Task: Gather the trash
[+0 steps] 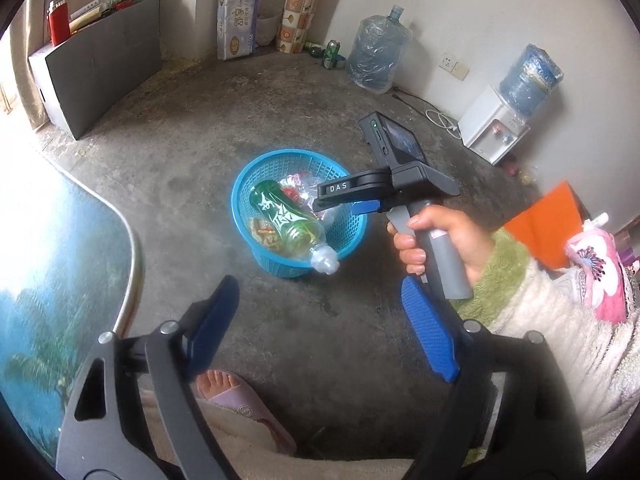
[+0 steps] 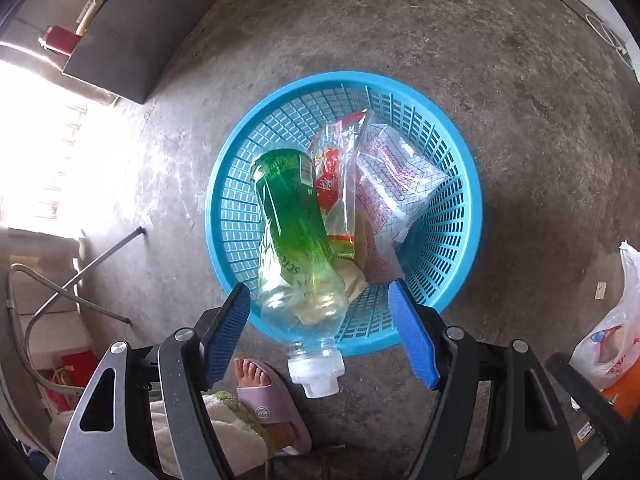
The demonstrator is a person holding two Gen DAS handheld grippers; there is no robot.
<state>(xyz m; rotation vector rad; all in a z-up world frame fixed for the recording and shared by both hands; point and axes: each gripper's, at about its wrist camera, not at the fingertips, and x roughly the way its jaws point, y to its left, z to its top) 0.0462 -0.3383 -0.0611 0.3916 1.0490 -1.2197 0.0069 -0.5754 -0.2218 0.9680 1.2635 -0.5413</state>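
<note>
A blue mesh basket [image 1: 352, 240] [image 2: 472, 184] stands on the concrete floor. In it lies a green plastic bottle [image 1: 286, 222] [image 2: 292, 228], its clear neck and white cap hanging over the near rim. Beside the bottle are clear and red snack wrappers [image 2: 340, 176] [image 2: 400, 184]. My right gripper [image 2: 318, 292] [image 1: 340, 204] hovers over the basket, open; the bottle's lower part sits between its blue pads without touching either. My left gripper [image 1: 324, 312] is open and holds nothing, raised above bare floor on the near side of the basket.
A table with a printed scenic top [image 1: 60, 260] lies at the left. A dark box [image 1: 100, 76], toilet paper pack [image 1: 236, 12], green can [image 1: 331, 54], water jug [image 1: 378, 56] and dispenser [image 1: 496, 128] line the walls. A slippered foot [image 2: 272, 400] stands near the basket; a plastic bag [image 2: 612, 340] lies right.
</note>
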